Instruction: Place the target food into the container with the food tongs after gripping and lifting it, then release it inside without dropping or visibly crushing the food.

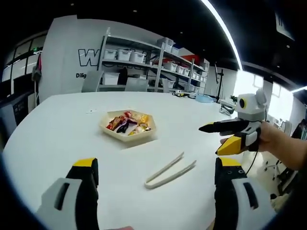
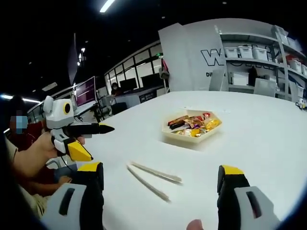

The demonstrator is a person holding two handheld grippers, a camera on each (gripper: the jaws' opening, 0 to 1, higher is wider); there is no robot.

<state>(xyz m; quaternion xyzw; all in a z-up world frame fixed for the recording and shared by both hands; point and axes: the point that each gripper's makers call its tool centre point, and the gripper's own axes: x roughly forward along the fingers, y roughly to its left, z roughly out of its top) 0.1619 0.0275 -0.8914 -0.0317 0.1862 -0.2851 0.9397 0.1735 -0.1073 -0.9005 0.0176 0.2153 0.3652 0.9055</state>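
Tongs (image 1: 170, 170) lie untouched on the white table (image 1: 57, 129) near a tray (image 1: 128, 125) of wrapped snacks (image 1: 127, 122), while the left gripper (image 1: 156, 178) and right gripper (image 2: 160, 179) hover above with jaws spread wide and empty, so every step seems left to do.

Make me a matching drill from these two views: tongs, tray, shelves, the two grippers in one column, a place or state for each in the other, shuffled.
Things:
1. tongs
2. tray
3. shelves
4. left gripper and right gripper

Places or states:
A. holds wrapped snacks
B. against the far wall, stacked with bins
C. open, holding nothing
D. lying flat on the white table, untouched

Pairs: 1-D, 2-A, 3-B, 4-C
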